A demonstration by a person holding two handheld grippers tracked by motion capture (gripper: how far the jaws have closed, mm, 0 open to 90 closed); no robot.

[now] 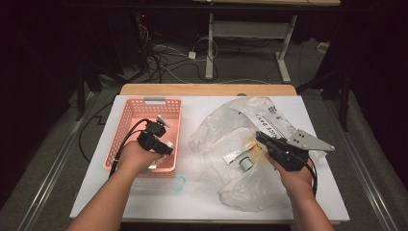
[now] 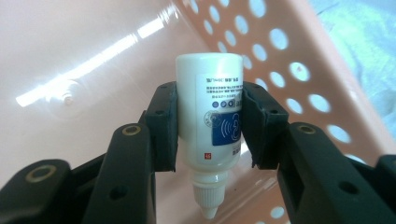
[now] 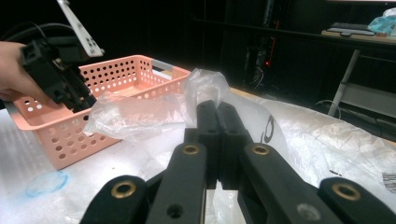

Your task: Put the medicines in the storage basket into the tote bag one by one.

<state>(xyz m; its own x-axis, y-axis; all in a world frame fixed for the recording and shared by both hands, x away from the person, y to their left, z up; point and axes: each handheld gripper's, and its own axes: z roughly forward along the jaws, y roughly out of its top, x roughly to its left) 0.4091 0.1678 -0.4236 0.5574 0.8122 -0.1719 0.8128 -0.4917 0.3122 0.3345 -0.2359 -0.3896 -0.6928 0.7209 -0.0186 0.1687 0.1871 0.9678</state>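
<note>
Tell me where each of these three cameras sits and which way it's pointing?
High view: above the table, looking forward and down; both forearms enter from below.
Left gripper view: on the left gripper, facing into the pink basket, clamping a white bottle.
Right gripper view: on the right gripper, jaws pinching the plastic bag.
All share the basket.

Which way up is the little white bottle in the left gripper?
Upside down: the white bottle is clamped in the left gripper, nozzle pointing toward the camera, over the pink basket.
</note>
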